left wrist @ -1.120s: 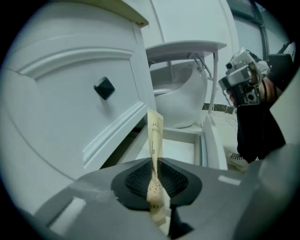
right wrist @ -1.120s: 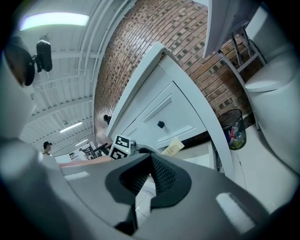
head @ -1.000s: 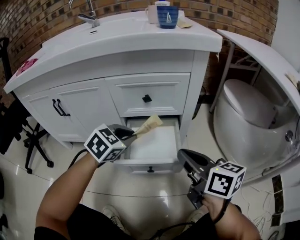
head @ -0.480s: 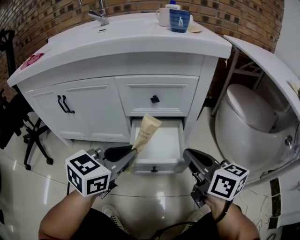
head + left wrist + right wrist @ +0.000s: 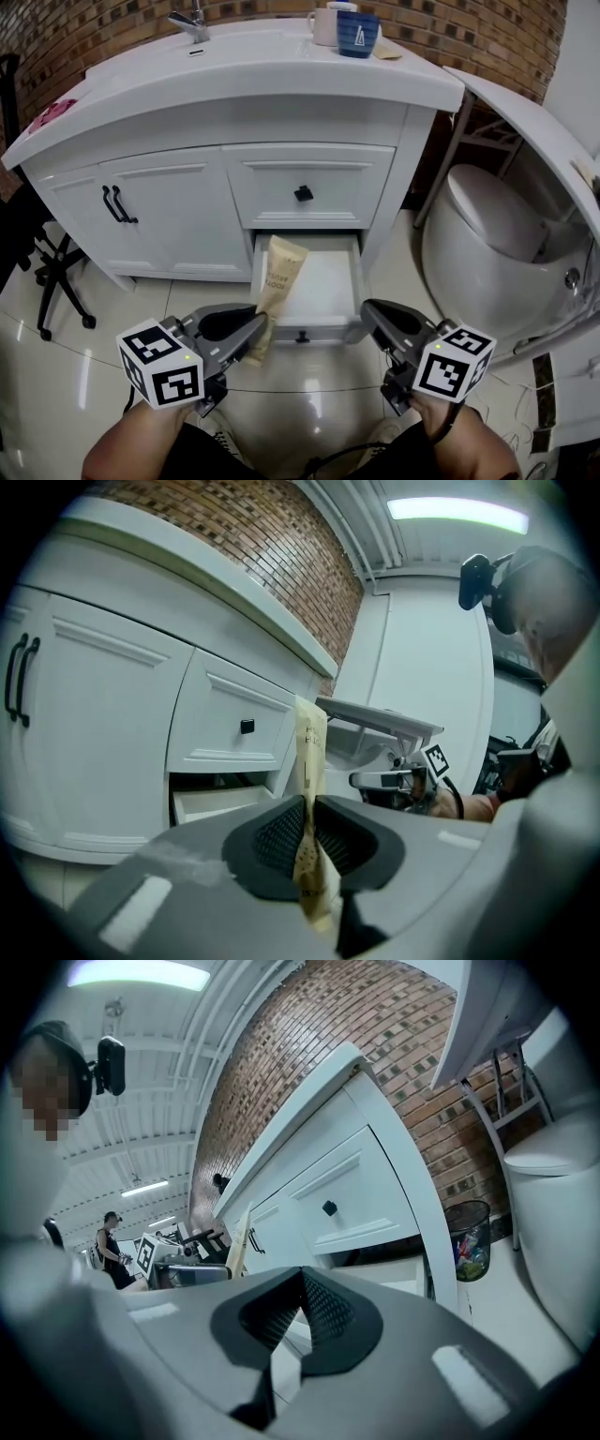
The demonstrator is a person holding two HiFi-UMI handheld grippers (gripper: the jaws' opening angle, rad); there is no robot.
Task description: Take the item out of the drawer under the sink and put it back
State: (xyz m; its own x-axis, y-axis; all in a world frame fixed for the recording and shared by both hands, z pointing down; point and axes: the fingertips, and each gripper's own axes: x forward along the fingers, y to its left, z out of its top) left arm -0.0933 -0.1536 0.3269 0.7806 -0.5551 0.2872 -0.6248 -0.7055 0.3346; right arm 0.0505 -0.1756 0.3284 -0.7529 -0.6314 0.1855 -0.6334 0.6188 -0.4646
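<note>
While the right tool hangs closed and empty, the left tool pinches the tube low down.

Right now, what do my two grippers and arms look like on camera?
The left gripper and right gripper have grey bodies with dark, ribbed jaw pads that taper to a point. Each carries a white cube printed with black square markers. A black cable runs back from the right one. The left forearm and right forearm are bare; no sleeves show.
</note>
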